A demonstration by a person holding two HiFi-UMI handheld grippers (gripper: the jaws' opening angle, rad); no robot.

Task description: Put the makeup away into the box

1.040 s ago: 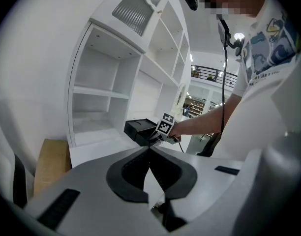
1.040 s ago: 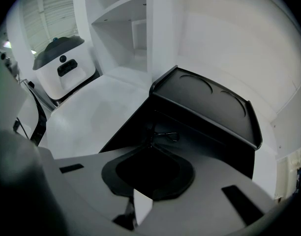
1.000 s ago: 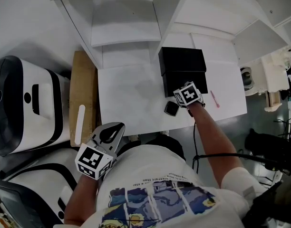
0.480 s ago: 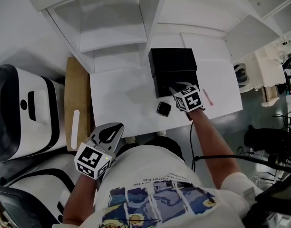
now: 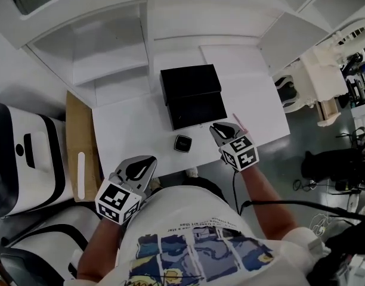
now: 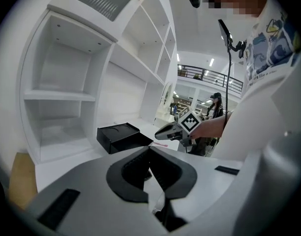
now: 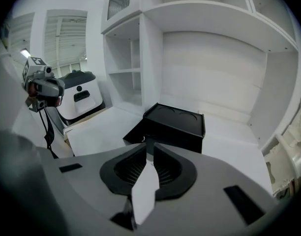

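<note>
The black box (image 5: 191, 97) stands on the white table (image 5: 129, 130) with its drawer pulled out toward me; it also shows in the gripper views (image 7: 175, 127) (image 6: 122, 136). A small black compact (image 5: 182, 143) lies on the table in front of it. A thin pink stick (image 5: 239, 123) lies to the right. My right gripper (image 5: 213, 128) hovers just right of the compact, in front of the drawer. Its jaws have just been closing to a narrow gap, and nothing is between them (image 7: 149, 144). My left gripper (image 5: 149, 159) is shut and empty at the table's front edge (image 6: 149, 150).
White shelving (image 5: 105, 58) rises behind the table. A brown board (image 5: 76, 154) lies along the table's left side, next to a white and black machine (image 5: 21, 159). White gear (image 5: 316, 82) stands off the table's right end. My torso fills the bottom.
The right gripper has pulled back from the box's drawer toward the table's front edge and risen. The compact stays where it lay. The left gripper has drifted slightly along the front edge.
</note>
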